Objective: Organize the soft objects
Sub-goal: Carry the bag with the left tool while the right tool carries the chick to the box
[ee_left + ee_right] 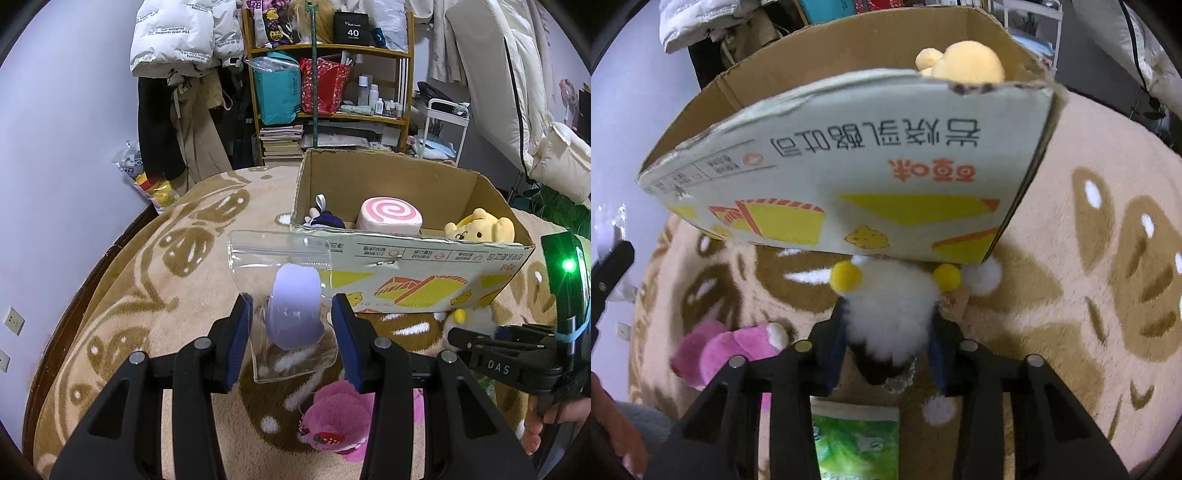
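Note:
My left gripper (291,317) is shut on a clear zip bag (284,295) with a soft lilac toy (295,310) inside, held above the rug in front of the cardboard box (406,266). The box holds a pink swirl roll cushion (389,216), a yellow dog plush (480,230) and a dark purple doll (325,219). My right gripper (890,325) is shut on a fluffy white plush (892,314) with yellow pom-poms, just before the box's front wall (849,177). The right gripper also shows at the right of the left wrist view (517,350).
A pink plush (340,424) lies on the tan patterned rug (147,295) below my left gripper; it also shows in the right wrist view (720,350). A green packet (857,439) lies under my right gripper. Shelves (325,74) and hanging clothes (177,110) stand behind.

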Demonstrator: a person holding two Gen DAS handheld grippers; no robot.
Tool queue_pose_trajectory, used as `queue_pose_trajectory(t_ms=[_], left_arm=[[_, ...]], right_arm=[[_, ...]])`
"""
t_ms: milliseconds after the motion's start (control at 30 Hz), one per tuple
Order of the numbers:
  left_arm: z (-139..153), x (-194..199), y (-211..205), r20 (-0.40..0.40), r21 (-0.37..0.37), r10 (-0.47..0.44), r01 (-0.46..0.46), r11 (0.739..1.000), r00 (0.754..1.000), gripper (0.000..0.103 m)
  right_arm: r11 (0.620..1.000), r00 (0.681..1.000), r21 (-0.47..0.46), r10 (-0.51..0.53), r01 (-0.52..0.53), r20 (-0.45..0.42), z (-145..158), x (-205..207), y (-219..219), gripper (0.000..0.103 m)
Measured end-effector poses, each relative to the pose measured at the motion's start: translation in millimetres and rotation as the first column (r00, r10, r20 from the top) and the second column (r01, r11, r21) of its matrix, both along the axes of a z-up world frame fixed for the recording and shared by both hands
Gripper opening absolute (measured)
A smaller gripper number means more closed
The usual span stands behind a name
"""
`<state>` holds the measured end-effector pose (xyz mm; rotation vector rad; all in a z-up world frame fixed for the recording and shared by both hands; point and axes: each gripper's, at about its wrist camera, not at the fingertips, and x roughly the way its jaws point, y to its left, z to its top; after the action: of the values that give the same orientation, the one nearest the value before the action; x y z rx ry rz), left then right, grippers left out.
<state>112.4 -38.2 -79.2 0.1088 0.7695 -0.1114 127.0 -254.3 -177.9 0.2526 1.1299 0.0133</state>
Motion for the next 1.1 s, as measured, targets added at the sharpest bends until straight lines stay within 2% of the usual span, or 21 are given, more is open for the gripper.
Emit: queue_pose_trajectory(t_ms=[67, 200, 233, 267, 467, 600, 700, 867, 1100], left_arm=[[0, -1, 1, 0.006, 0.001, 0.000, 0.000, 1.000, 1.000, 0.043], [4, -4, 1, 0.031, 0.001, 0.003, -0.003, 1.000, 1.000, 0.043], [6, -5, 1, 0.037, 0.005, 0.003, -0.003, 1.000, 0.999, 0.043], [7, -6, 1, 0.044, 0.007, 0.002, -0.003, 1.000, 0.999, 0.043], [13, -10, 1, 0.070, -0.001, -0.005, 0.005, 1.000, 0.998, 0.043], [15, -11, 2, 0.066, 0.002, 0.001, -0.001, 1.000, 0.998, 0.043], [20, -14, 5, 0.080, -0.012, 0.005, -0.004, 1.000, 0.997, 0.043], [35, -21, 6, 0.136, -0.036, -0.004, 0.009, 0.999, 0.991, 0.043], [59, -21, -2, 0.219, -0.048, -0.048, 0.060, 0.997, 0.975, 0.043]], right_arm=[[1.000, 1.000, 0.015, -0.010, 0.010, 0.015, 3, -1, -2, 0.029], [0.999, 0.999, 0.035, -0.020, 0.019, 0.047, 12, -7, -5, 0.023], [0.999, 0.998, 0.039, -0.020, 0.018, 0.059, 15, -9, -5, 0.011], [0.999, 0.997, 0.044, -0.018, 0.015, 0.080, 21, -13, -4, 0.003], [0.999, 0.990, 0.052, -0.023, 0.016, 0.142, 38, -24, -2, 0.002], [0.998, 0.991, 0.061, -0.033, 0.025, 0.127, 37, -23, -5, 0.002], [0.996, 0.988, 0.078, -0.044, 0.033, 0.147, 43, -28, -7, 0.002], [0.996, 0.968, 0.091, -0.040, 0.017, 0.250, 77, -44, -3, 0.002], [0.994, 0.915, 0.110, -0.027, -0.019, 0.402, 124, -55, 3, 0.002]])
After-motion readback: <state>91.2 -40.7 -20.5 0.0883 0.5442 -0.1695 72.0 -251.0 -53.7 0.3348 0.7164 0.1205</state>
